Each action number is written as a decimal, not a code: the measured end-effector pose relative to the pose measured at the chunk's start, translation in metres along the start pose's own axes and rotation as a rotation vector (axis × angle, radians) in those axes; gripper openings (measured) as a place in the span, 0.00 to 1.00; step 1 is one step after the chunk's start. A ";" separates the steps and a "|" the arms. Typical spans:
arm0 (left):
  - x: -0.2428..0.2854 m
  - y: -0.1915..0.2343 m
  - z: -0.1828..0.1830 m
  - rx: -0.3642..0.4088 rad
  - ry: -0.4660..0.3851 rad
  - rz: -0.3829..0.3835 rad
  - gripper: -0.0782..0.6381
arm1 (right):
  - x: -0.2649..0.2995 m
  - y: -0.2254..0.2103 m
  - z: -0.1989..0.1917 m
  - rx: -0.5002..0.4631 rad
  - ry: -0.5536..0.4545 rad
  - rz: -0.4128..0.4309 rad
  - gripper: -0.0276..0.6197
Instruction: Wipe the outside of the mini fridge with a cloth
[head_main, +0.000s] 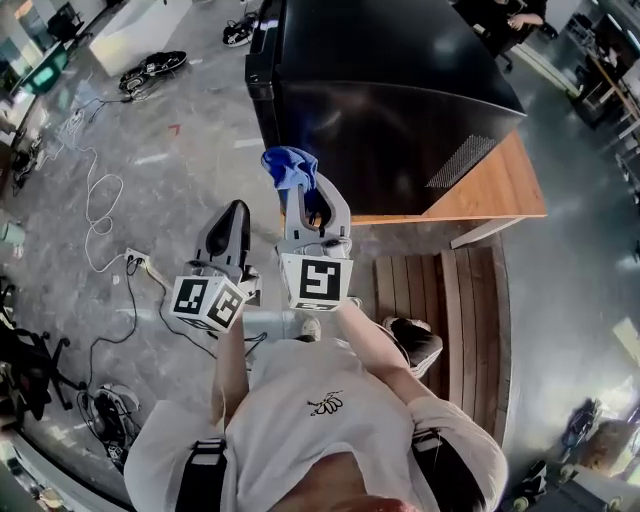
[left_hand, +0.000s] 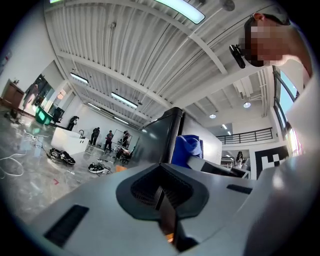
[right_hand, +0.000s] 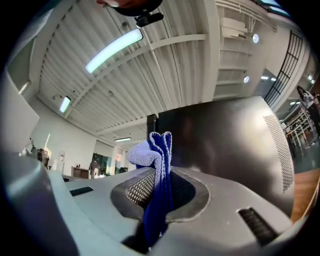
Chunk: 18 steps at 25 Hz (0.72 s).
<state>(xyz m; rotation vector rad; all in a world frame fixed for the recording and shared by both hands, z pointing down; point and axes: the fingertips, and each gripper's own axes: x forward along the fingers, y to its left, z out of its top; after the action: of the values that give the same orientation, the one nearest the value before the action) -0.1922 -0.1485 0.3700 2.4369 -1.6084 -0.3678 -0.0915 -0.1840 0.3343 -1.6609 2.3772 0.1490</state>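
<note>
right hand-held gripper (right_hand: 157, 186) is clamping blue cloth (right_hand: 153, 149) just beside mini fridge (head_main: 385, 95); left hand-held gripper (left_hand: 163, 194) is hanging closed, empty.

Head view: from above the person, facing steeply down on the left gripper (head_main: 236, 210), the right gripper (head_main: 312, 200), the mini fridge (head_main: 380, 110) on its desk (head_main: 500, 195), and the floor (head_main: 180, 170).
Left gripper view: close behind its jaws, tilted up toward the ceiling (left_hand: 125, 60); the fridge lies farther off.
Right gripper view: close behind its jaws, tilted up; the fridge side looms near.
Shared: all three views show the fridge and the blue cloth (head_main: 288, 167).
</note>
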 end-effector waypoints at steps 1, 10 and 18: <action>-0.004 0.004 0.000 -0.004 -0.001 0.012 0.12 | 0.005 0.010 0.000 -0.004 -0.005 0.020 0.14; -0.030 0.041 0.006 -0.016 -0.011 0.123 0.12 | 0.027 0.028 -0.039 -0.072 0.095 0.068 0.14; -0.017 0.030 -0.004 -0.022 0.002 0.107 0.12 | 0.020 0.008 -0.034 -0.176 0.037 0.057 0.14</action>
<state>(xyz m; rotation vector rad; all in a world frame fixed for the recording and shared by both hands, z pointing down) -0.2236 -0.1441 0.3842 2.3224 -1.7157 -0.3635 -0.1099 -0.2066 0.3619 -1.6839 2.5045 0.3491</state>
